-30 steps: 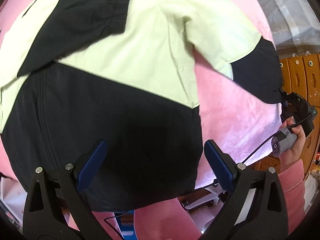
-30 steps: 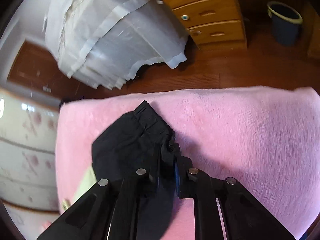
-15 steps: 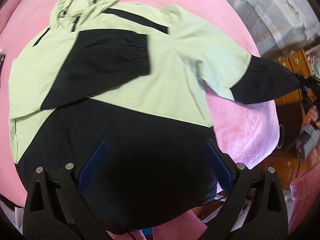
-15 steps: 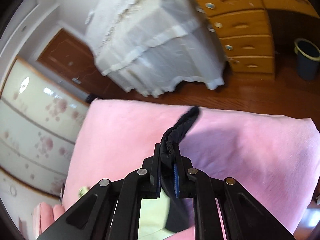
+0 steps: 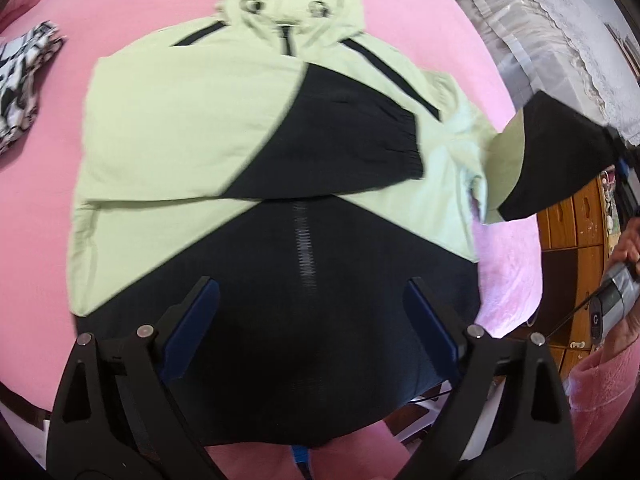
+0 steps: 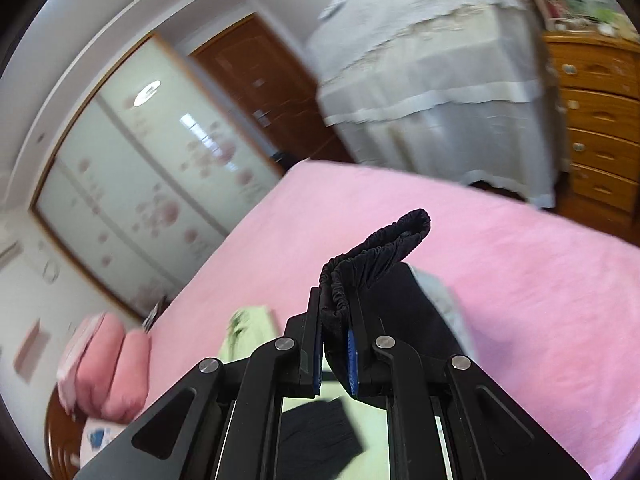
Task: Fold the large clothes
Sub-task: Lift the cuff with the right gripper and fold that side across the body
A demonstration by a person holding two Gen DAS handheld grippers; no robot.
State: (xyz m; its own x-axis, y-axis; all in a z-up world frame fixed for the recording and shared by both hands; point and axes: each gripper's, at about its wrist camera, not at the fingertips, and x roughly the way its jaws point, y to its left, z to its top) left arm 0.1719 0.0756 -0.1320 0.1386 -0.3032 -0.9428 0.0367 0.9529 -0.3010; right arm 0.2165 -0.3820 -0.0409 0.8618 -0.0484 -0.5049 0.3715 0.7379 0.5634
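far left of the wide-spread jaws of the left gripper (image 5: 310, 312), a black-and-white patterned cloth (image 5: 20, 76) lies on the pink bed (image 5: 40, 208). ahead of and under those jaws the green and black jacket (image 5: 240, 128) lies flat, one sleeve folded across its chest. off to their right, the right gripper (image 6: 335, 340) has its jaws clamped on the other sleeve's black cuff (image 6: 376, 256), lifted off the bed.

Left wrist view: high above the jacket (image 5: 248, 152), looking down toward its far hood. Right wrist view: low, close, aimed across the pink bed (image 6: 520, 280) toward the wardrobe (image 6: 140, 184). Shared: raised black sleeve (image 5: 560, 160), jacket, bed.
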